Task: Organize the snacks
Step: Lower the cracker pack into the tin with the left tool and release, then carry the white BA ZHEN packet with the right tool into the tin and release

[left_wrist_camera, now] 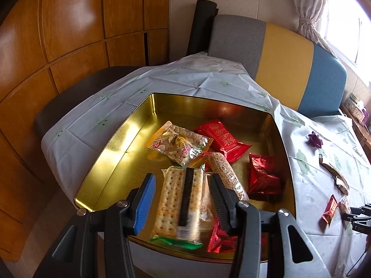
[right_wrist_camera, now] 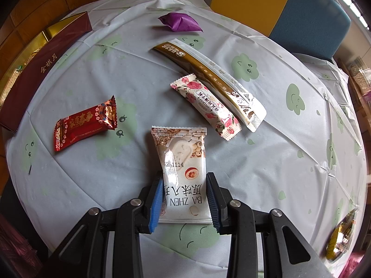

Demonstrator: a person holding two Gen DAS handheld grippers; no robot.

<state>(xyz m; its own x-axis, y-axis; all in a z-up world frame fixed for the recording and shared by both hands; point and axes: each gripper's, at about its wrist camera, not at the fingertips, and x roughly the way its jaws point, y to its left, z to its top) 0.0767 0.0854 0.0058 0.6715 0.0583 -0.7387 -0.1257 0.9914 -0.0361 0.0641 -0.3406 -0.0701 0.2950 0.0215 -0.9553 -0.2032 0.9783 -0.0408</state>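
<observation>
Four red packets (left_wrist_camera: 223, 142) in tin (left_wrist_camera: 120, 139)

The tin (left_wrist_camera: 139, 125) is glossy gold metal, its red packets (left_wrist_camera: 264, 176) shiny foil, and beside it the tabletop (right_wrist_camera: 116, 74) wears creased, matt plastic cloth

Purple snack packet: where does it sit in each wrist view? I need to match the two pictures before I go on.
Left wrist view: the purple snack packet lies at the right, beyond the gold tin's right wall.
Right wrist view: the purple snack packet lies near the top centre, beyond the long brown-and-white stick packet.
Shared landmark: the gold tin fills the middle of the left view; its dark red outer wall runs along the right view's left edge.
</observation>
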